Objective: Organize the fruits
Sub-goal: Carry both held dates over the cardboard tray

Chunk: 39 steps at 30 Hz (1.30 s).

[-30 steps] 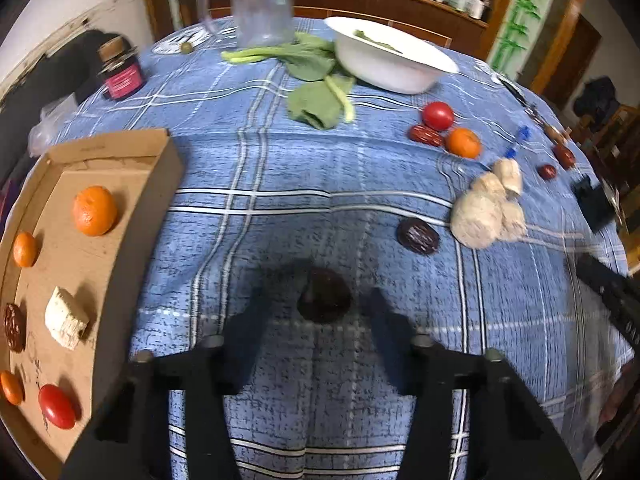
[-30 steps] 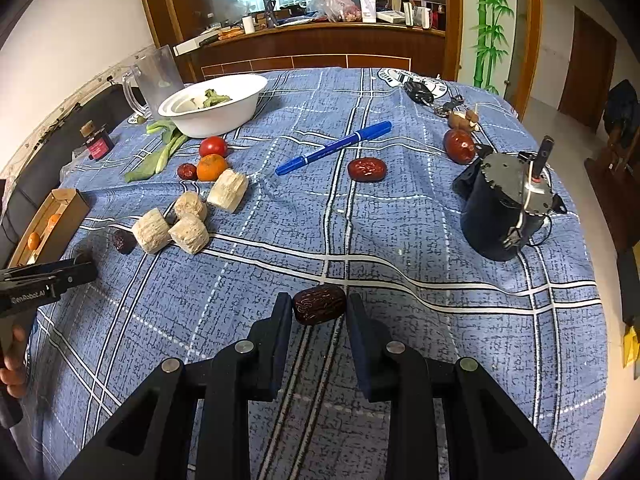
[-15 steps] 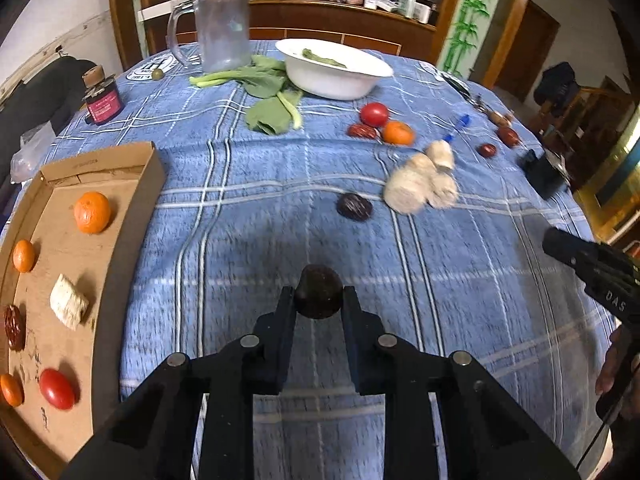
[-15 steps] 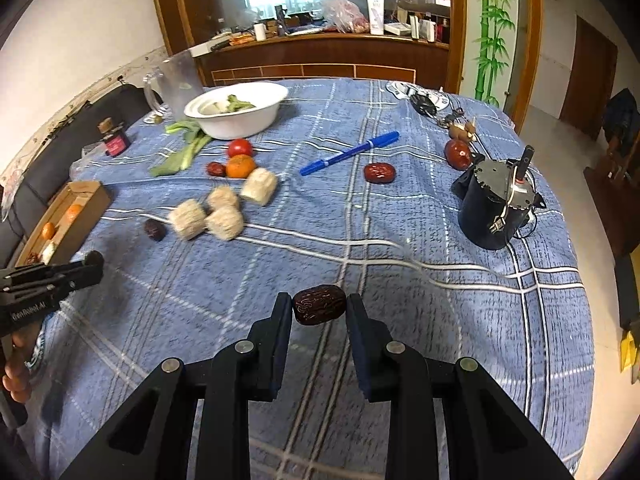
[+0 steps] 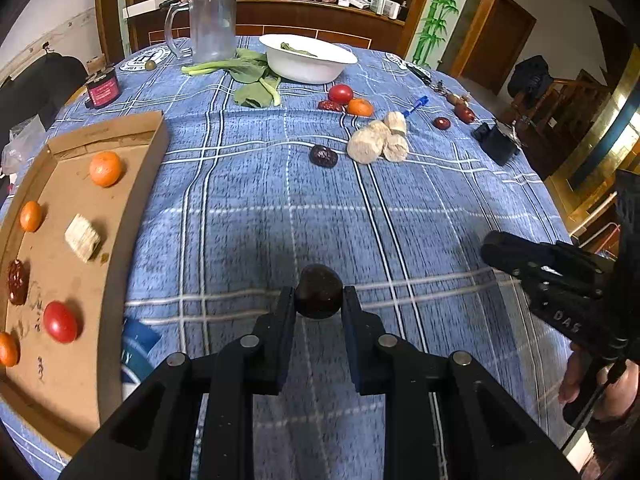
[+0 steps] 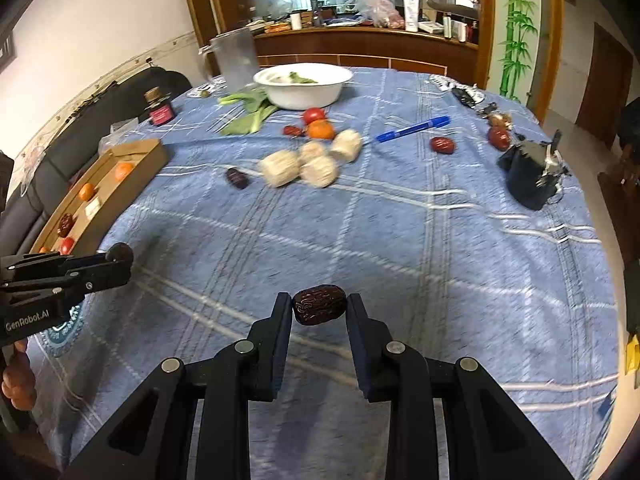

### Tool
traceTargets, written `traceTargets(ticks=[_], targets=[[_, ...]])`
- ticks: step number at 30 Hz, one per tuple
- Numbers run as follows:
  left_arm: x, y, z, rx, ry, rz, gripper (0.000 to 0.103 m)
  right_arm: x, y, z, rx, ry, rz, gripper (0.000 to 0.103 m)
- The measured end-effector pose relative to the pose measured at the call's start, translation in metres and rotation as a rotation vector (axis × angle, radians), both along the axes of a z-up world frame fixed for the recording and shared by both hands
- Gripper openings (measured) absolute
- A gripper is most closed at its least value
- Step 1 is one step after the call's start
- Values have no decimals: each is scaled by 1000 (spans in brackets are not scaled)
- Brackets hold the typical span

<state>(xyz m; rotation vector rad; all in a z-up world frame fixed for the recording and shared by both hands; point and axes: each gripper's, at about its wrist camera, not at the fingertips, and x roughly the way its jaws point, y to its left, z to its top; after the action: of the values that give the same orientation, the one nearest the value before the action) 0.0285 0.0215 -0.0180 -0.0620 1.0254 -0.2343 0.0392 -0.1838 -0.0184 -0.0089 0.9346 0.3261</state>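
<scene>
The cardboard tray (image 5: 120, 216) at the table's left edge holds mandarins, a red date, a cherry tomato and a pale block. Right of the tray, above the blue checked cloth (image 5: 248, 216), the left gripper (image 5: 319, 300) pinches a dark date (image 5: 319, 291). Farther right of the tray, the right gripper (image 6: 319, 307) clamps a wrinkled red date (image 6: 319, 305) crosswise, clear of the cloth.

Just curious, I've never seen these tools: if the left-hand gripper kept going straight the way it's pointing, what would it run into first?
Probably the blue checked tablecloth. The left gripper, shut on a dark date, tilts down toward bare cloth. The loose date lies further along, though depth is uncertain.
</scene>
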Motion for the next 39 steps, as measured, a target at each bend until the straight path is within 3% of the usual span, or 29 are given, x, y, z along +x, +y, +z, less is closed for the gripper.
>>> traceTargets(ticks=[12,25,39], targets=[[-23,42,18,-35,-17,22,22,-8,53,4,-11,-1,42,30],[-29,123,46,-48,-75,154,22,7,130,24,-4,-33,162,30],[-42,208,41,-27,-72,311,22,33,221,42,-9,-73,319,30]])
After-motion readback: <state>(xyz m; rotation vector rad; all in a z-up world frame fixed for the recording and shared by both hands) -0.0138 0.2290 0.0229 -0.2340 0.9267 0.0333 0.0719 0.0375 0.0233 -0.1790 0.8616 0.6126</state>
